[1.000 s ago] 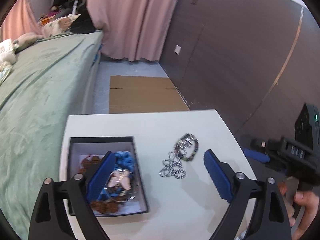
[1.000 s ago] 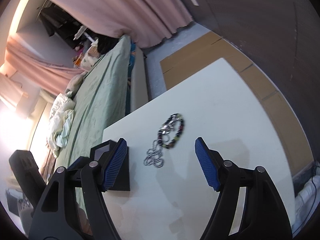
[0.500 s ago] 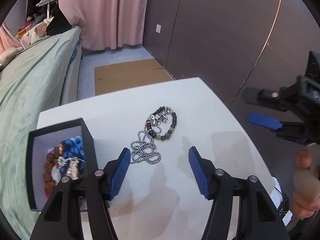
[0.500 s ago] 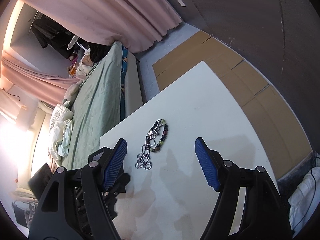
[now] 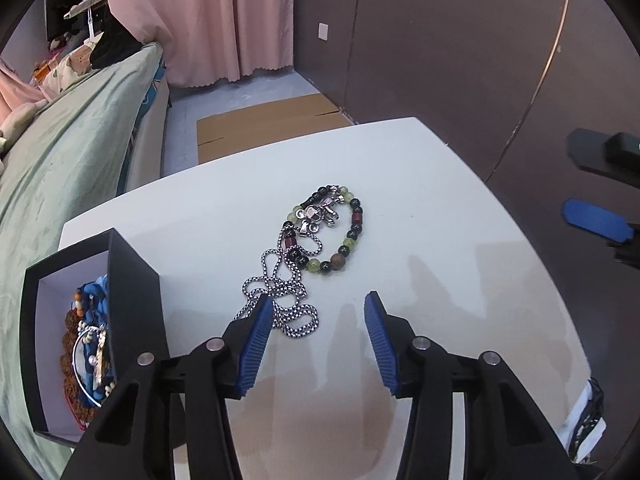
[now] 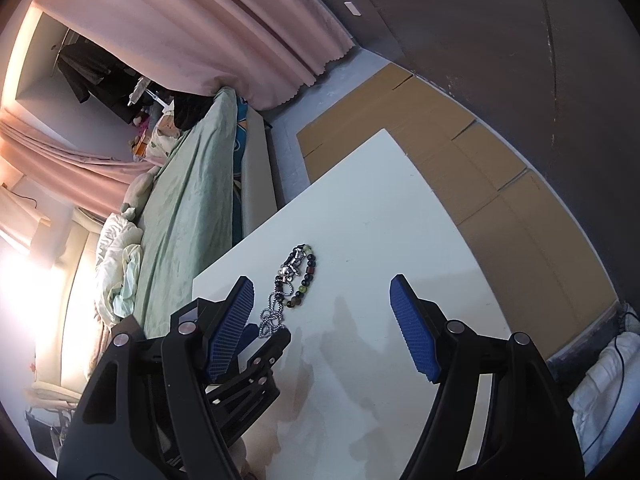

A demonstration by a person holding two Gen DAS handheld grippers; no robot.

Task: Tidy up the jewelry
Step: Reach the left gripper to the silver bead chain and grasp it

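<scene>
A silver chain necklace [image 5: 280, 300] lies coiled on the white table [image 5: 440, 220], its pendant resting on a beaded bracelet [image 5: 340, 236] of green, dark and red beads. My left gripper [image 5: 319, 307] is open and low over the table, its left pad touching the chain's near loops. A black jewelry box [image 5: 132, 280] with beads and bracelets inside stands at the left. My right gripper [image 6: 322, 292] is open and empty, higher up; the chain [image 6: 272, 316] and the bracelet [image 6: 300, 280] lie ahead of its left pad. The left gripper's fingers [image 6: 248, 336] partly hide the chain there.
A green-covered bed [image 5: 60, 168] runs along the table's left side. Flattened cardboard [image 5: 272, 124] lies on the floor beyond the table, before a pink curtain [image 5: 200, 20] and a dark wall [image 5: 440, 40]. The right gripper's blue pad [image 5: 596, 220] shows at the right edge.
My left gripper has moved from over the box rightward and down to the chain, its jaws narrowing somewhat. My right gripper has drawn back and risen. The jewelry has not moved.
</scene>
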